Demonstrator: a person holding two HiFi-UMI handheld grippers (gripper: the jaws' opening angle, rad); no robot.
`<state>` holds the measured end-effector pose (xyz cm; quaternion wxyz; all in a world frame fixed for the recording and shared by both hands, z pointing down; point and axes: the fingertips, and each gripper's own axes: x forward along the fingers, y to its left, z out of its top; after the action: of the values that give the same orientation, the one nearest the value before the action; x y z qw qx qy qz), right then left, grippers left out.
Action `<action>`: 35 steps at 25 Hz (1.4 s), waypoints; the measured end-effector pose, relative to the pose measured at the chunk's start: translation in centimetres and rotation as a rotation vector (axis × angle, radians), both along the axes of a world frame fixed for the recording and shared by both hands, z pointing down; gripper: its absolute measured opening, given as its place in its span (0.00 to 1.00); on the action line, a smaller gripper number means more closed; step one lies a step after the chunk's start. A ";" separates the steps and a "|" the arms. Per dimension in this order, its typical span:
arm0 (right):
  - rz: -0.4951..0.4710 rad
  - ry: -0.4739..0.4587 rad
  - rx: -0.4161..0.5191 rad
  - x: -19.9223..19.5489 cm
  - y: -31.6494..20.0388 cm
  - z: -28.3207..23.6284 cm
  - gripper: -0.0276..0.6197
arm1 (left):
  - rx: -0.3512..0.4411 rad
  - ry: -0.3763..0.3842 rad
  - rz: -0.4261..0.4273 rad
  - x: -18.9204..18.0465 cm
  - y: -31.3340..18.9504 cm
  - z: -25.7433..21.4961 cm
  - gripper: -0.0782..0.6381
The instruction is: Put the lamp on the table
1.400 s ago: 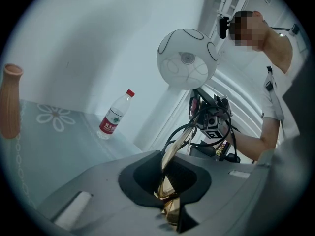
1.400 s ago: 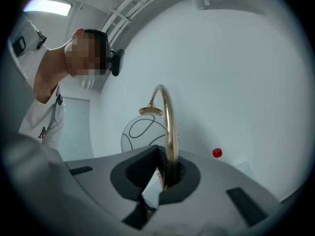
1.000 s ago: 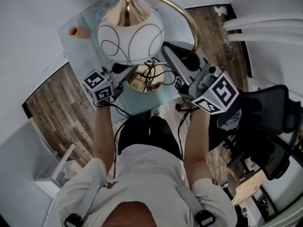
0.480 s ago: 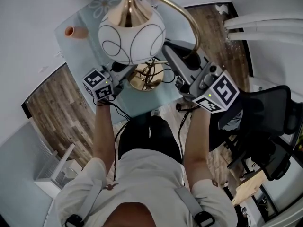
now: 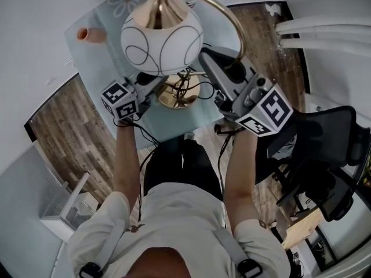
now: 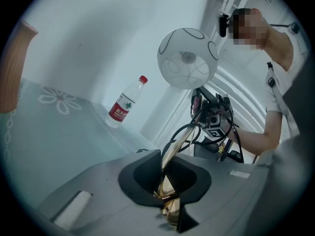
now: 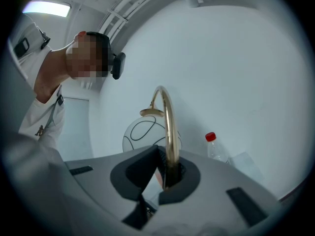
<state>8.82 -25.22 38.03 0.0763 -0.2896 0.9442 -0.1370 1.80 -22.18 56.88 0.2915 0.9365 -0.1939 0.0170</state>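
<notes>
The lamp has a white globe shade (image 5: 161,39) with black curved lines, a gold arched stem (image 5: 227,21) and a round gold base (image 5: 177,91). It hangs over the pale glass table (image 5: 110,57); I cannot tell if the base touches it. My left gripper (image 5: 155,90) is shut on the rim of the base, which shows gold between its jaws in the left gripper view (image 6: 170,205). My right gripper (image 5: 231,69) is shut on the stem, which rises from its jaws (image 7: 165,178) and arches over to the shade (image 7: 147,134).
On the table stand a terracotta cup (image 5: 91,35) at the far left and a red-capped water bottle (image 6: 125,104) at the back. A black office chair (image 5: 330,155) is on the right, a white rack (image 5: 64,204) on the wood floor at lower left.
Lamp and both grippers have edged slightly farther over the table. Both grips are unchanged.
</notes>
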 end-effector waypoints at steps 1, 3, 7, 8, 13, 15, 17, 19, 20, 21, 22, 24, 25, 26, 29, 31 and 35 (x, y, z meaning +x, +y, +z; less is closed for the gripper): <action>-0.001 -0.001 0.000 0.0 0.0 0.0 0.05 | 0.000 0.000 -0.002 0.0 0.0 0.0 0.14; -0.002 -0.004 -0.004 0.0 0.0 0.0 0.05 | -0.001 0.000 -0.003 0.1 0.1 0.1 0.14; -0.003 -0.017 -0.020 0.1 -0.1 0.2 0.04 | -0.005 0.000 -0.003 0.2 0.1 0.2 0.14; -0.003 -0.021 -0.025 0.1 -0.1 0.2 0.04 | -0.005 -0.001 -0.004 0.1 0.1 0.3 0.15; 0.016 -0.018 -0.056 0.2 -0.3 0.4 0.04 | -0.008 -0.006 -0.005 0.1 0.1 0.5 0.15; 0.017 -0.014 -0.058 0.2 -0.4 0.3 0.04 | -0.010 -0.007 -0.006 0.1 0.1 0.5 0.15; 0.014 -0.023 -0.055 0.3 -0.5 -0.1 0.04 | -0.013 -0.008 -0.007 0.1 0.1 0.5 0.15; 0.011 -0.040 -0.057 0.6 -0.6 -0.4 0.04 | -0.014 -0.010 -0.007 0.1 0.0 0.5 0.15; 0.011 -0.050 -0.065 0.7 -0.7 -0.5 0.04 | -0.014 -0.012 -0.008 0.1 0.0 0.5 0.15; 0.011 -0.064 -0.081 0.8 -0.9 -0.5 0.04 | -0.013 -0.013 -0.009 0.1 0.0 0.5 0.15; 0.014 -0.086 -0.105 0.9 -1.1 -0.4 0.04 | -0.014 -0.015 -0.011 0.1 -0.1 0.6 0.15; 0.023 -0.146 -0.157 1.4 -1.5 -0.2 0.04 | -0.018 -0.017 -0.014 0.0 0.0 0.7 0.15; 0.027 -0.172 -0.177 1.6 -1.6 -0.2 0.04 | -0.020 -0.018 -0.014 0.0 0.1 0.8 0.15; 0.031 -0.186 -0.189 1.7 -1.7 -0.1 0.04 | -0.021 -0.020 -0.015 0.0 0.1 0.8 0.15; 0.038 -0.187 -0.207 1.8 -2.0 0.0 0.04 | -0.023 -0.026 -0.023 -0.1 0.1 0.9 0.15; 0.043 -0.184 -0.216 1.8 -2.1 0.2 0.04 | -0.021 -0.035 -0.032 -0.2 0.1 0.9 0.15; 0.047 -0.181 -0.224 1.8 -2.1 0.4 0.04 | -0.005 -0.073 -0.044 -0.2 0.2 1.2 0.15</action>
<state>10.62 -27.32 38.40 0.1314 -0.3047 0.9052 -0.2654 1.64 -21.98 58.05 0.2870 0.9300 -0.2249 0.0453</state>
